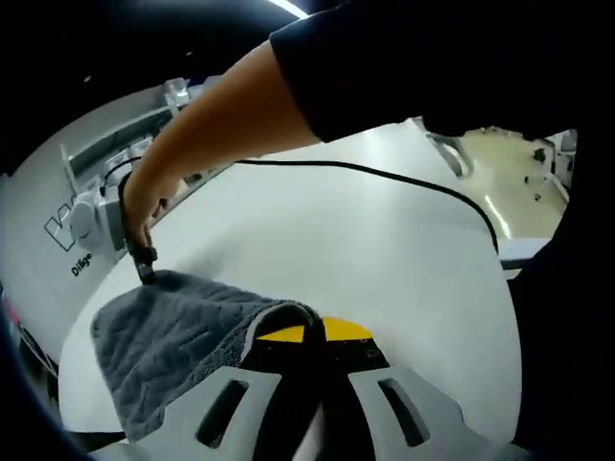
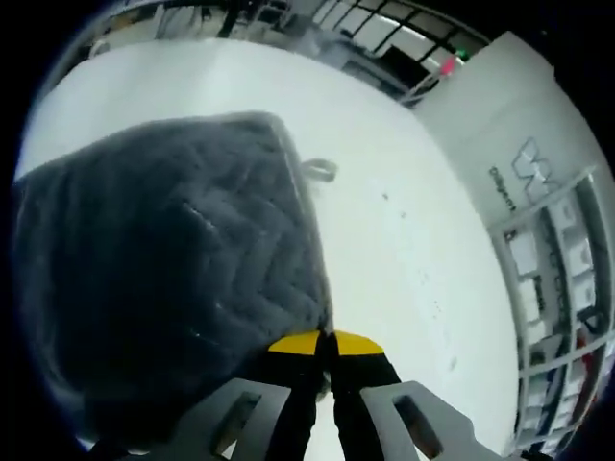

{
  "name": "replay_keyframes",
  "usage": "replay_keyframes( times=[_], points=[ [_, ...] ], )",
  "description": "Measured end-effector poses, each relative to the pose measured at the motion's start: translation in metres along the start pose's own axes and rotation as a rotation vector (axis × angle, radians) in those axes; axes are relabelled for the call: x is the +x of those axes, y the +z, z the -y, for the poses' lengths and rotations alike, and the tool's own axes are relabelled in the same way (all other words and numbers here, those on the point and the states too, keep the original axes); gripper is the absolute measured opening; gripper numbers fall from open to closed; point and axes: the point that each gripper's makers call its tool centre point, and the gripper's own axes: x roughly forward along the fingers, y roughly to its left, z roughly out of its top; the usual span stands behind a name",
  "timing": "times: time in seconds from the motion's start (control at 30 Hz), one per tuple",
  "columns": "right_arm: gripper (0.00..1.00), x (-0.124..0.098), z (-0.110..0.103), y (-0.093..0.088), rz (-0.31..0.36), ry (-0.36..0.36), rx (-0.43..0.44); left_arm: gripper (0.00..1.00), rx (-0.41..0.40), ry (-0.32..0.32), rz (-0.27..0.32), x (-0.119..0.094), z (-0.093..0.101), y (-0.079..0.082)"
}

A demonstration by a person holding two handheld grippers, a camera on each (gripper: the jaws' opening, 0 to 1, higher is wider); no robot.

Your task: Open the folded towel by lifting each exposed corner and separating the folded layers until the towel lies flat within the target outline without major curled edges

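- Left gripper view: the grey towel (image 1: 178, 336) is seen on the white desk (image 1: 384, 250), folded, with a quilted plush pile. One corner is pinched in the left tool (image 1: 317, 331), its yellow-tipped jaws nearly together on the fold. The far corner is met by the right tool (image 1: 144, 259), held in a person's hand (image 1: 139, 197); a grip there appears likely. A black cable (image 1: 384, 173) is laid across the desk.
- Right gripper view: the towel (image 2: 163, 279) is shown close, one edge clamped in the right tool (image 2: 325, 346), its jaws narrowed on the cloth. A small hanging loop (image 2: 320, 171) is noted at one corner.
- Handling, judged: soft, light, limp and clingy between layers; best taken at exposed corners, one layer only.
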Motion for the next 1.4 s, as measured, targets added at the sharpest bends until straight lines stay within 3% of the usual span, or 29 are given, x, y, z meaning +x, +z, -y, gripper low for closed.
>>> replay_keyframes(
  times=[0.4, 0.63, 0.77, 0.97, 1.03, 1.17, 1.23, 1.3, 1.37, 1.4],
  points=[
    [0.00, 0.000, 0.001, 0.000, 0.013, 0.000, -0.011, 0.04, -0.008, -0.030, 0.023, -0.006, -0.002, 0.002],
    [0.00, 0.003, 0.002, 0.001, 0.037, 0.021, 0.023, 0.05, -0.003, -0.076, 0.043, -0.011, 0.016, 0.006],
    [0.00, 0.003, 0.003, 0.002, 0.035, 0.014, 0.015, 0.06, 0.008, -0.064, 0.046, -0.014, 0.014, 0.007],
    [0.00, 0.003, 0.004, 0.001, 0.052, 0.011, 0.019, 0.11, -0.033, -0.057, 0.104, -0.032, 0.009, 0.019],
    [0.00, 0.003, 0.005, 0.001, 0.059, 0.019, 0.033, 0.12, -0.055, -0.086, 0.126, -0.038, 0.013, 0.022],
    [0.00, -0.001, 0.004, 0.000, 0.070, 0.025, 0.076, 0.30, -0.084, -0.072, 0.168, -0.050, 0.012, 0.029],
    [0.03, -0.003, 0.005, 0.001, 0.072, 0.024, 0.105, 0.42, -0.098, -0.031, 0.180, -0.056, 0.003, 0.030],
    [0.09, -0.007, 0.011, 0.003, 0.093, 0.017, 0.112, 0.72, -0.131, 0.042, 0.204, -0.060, -0.015, 0.032],
    [0.14, -0.010, 0.015, 0.002, 0.111, 0.027, 0.134, 0.96, -0.147, 0.075, 0.214, -0.064, -0.024, 0.031],
    [0.20, -0.011, 0.019, 0.002, 0.116, 0.018, 0.145, 0.99, -0.160, 0.102, 0.229, -0.066, -0.030, 0.032]
  ],
)
